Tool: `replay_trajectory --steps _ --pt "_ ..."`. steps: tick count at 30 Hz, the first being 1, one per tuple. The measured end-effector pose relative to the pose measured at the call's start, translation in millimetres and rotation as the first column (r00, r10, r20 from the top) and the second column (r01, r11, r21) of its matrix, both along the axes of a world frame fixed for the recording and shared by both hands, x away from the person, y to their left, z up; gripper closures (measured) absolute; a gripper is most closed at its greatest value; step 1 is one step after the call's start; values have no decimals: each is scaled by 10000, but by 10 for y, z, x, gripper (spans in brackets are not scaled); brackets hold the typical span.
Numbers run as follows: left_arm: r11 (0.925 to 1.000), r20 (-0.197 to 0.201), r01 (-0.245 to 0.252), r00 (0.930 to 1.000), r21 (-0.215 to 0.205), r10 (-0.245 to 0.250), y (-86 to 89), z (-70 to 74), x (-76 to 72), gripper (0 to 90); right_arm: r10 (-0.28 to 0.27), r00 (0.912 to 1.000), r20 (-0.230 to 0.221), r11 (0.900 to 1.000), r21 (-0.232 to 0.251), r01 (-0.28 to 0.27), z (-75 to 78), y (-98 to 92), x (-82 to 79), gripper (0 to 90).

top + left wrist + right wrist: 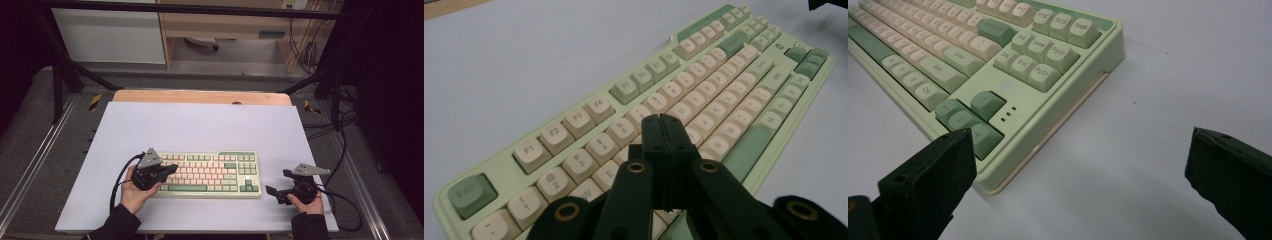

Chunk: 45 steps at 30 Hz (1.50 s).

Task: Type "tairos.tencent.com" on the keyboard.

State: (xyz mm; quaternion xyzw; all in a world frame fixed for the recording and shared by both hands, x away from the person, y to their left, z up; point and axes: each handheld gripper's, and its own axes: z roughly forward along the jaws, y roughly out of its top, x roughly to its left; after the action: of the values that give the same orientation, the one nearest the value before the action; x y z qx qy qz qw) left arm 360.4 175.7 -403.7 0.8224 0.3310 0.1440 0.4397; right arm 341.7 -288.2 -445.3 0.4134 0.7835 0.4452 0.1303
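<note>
Left tool (172, 168) jaws pressed together, nothing between, right tool (276, 183) jaws spread wide, both hand-held, low
</note>
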Motion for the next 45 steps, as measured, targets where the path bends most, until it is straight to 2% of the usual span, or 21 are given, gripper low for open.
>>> replay_trajectory --steps 7,18,24,34,36,45 --pt "9999 -1 -34 10000 142 34 -111 -28 44 900 5 10000 -52 10000 23 -5 0 4 -2 6" --pt "9989 -309 -227 9992 419 240 -235 -132 130 900 18 10000 -50 10000 19 -18 0 4 -1 7" --pt "9969 -373 -247 9989 746 276 -329 -202 163 900 26 10000 -31 10000 29 -26 2 3 -1 7" --pt "9956 -317 -300 9990 889 330 -333 -250 179 900 45 10000 -15 10000 3 -45 1 3 -1 7" --pt "9937 -360 -362 9985 1061 402 -336 -267 186 900 45 10000 -14 10000 -1 -45 1 3 -1 7" --pt "9974 -337 -295 9989 660 318 -239 -190 151 900 48 10000 -16 10000 9 -48 2 2 -1 7"
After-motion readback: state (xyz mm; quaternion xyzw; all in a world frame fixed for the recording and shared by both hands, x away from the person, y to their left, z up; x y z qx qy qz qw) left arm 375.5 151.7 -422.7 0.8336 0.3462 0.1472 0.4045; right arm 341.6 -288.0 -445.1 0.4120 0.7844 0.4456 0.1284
